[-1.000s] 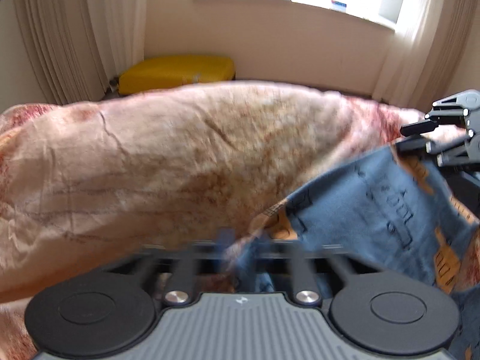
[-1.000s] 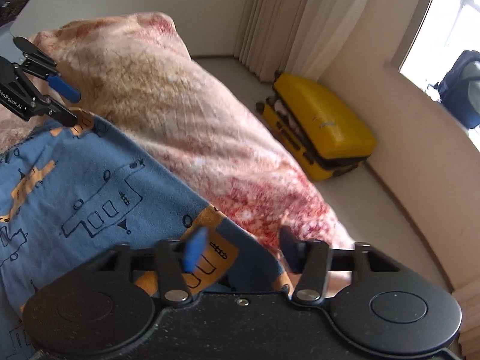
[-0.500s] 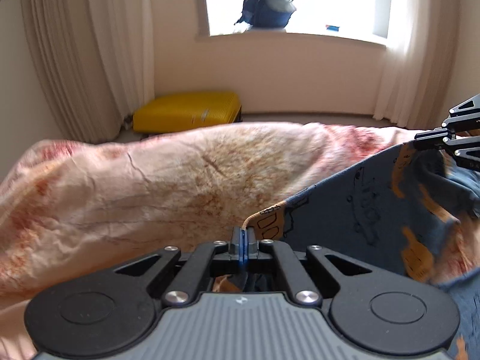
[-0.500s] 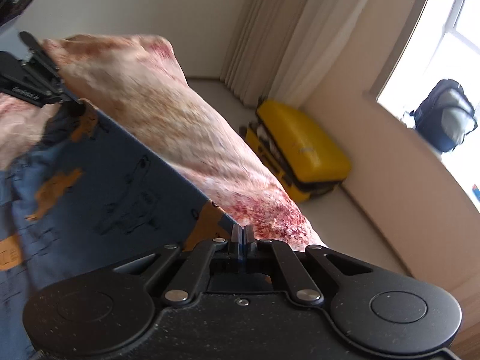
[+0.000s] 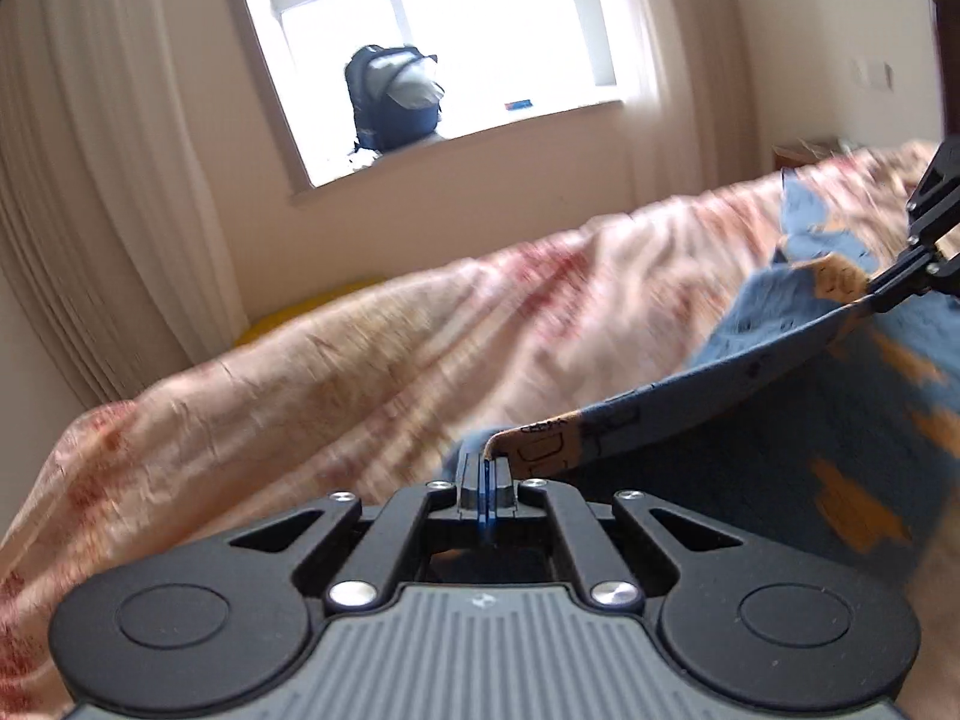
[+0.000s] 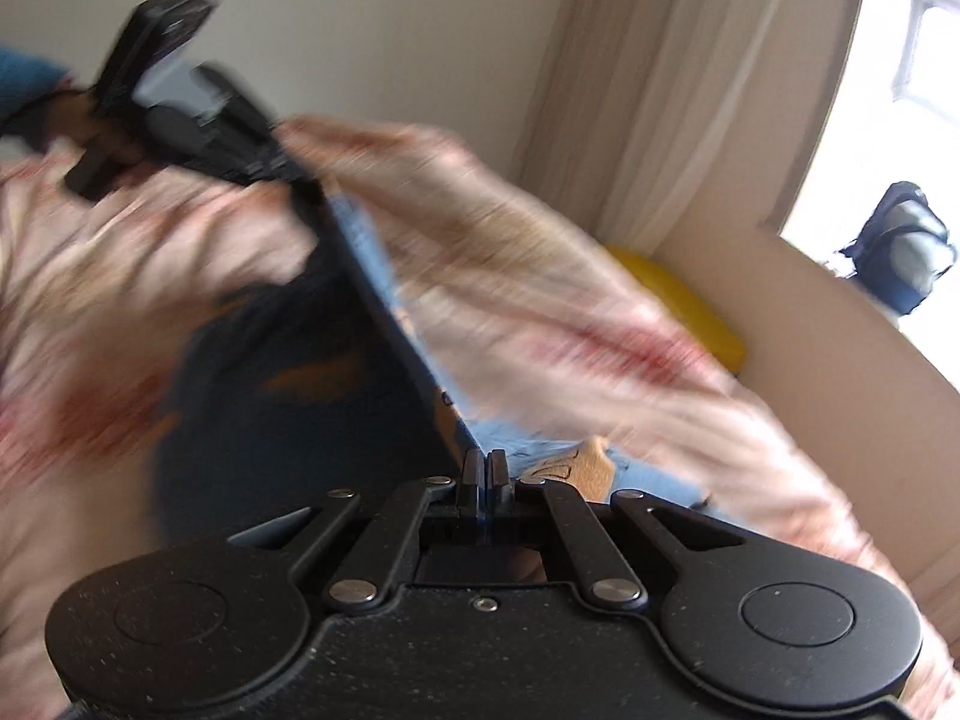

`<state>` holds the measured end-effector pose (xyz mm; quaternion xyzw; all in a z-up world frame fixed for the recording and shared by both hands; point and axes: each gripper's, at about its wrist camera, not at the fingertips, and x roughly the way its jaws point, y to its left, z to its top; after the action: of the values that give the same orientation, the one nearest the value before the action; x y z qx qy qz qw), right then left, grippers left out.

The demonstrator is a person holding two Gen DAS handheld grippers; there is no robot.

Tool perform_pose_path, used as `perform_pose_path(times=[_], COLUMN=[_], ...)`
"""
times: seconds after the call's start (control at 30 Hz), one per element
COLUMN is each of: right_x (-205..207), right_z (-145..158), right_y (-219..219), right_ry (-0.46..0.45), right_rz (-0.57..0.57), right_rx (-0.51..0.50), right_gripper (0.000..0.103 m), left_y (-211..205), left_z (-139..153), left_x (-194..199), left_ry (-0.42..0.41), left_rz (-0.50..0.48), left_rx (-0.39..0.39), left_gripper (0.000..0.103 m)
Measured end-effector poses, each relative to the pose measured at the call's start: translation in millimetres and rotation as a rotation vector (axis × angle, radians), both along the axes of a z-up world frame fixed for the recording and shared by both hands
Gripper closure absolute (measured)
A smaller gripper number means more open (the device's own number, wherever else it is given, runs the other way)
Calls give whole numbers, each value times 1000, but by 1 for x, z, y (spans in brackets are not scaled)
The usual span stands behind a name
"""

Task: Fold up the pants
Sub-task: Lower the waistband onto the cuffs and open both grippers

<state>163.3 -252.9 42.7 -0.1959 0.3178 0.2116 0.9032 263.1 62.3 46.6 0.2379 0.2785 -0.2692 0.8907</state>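
The pants [image 5: 798, 420] are blue, printed with orange blocks and thin dark line drawings; the side in shadow looks a much darker navy. Under them the bedspread [image 5: 336, 372] is pale peach and cream, mottled with tan streaks and rusty red blotches. Both grippers are black, the left gripper [image 5: 483, 474] on a ribbed grey body, with thin blue pads showing between its fingers; the right gripper [image 6: 483, 468] is speckled black. Cream curtains [image 5: 90, 192] hang beside a white-framed window [image 5: 420, 42]. The backpack [image 5: 393, 96] is navy with a grey panel. A bright yellow suitcase [image 6: 678, 306] sits against beige walls.
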Motion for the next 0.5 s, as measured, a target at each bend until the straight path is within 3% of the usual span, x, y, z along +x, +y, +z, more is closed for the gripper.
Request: perform_pose_path(times=[0.2,0.4,0.5], right_x=[-41,-51,-53], right_z=[-41,-69,-73], right_y=[27,39,37], right_ry=[120,168,164], right_rz=[35,30,21], right_rx=[-34,-71,-76], right_gripper=[103,103,103], left_y=[-2,2,3], left_z=[-38,-64,-63], left_x=[-41,-57,-59], left_ry=[38,70,69], left_rz=[-25,-31,-22], left_rx=[76,156,152], left_gripper=[103,103,103])
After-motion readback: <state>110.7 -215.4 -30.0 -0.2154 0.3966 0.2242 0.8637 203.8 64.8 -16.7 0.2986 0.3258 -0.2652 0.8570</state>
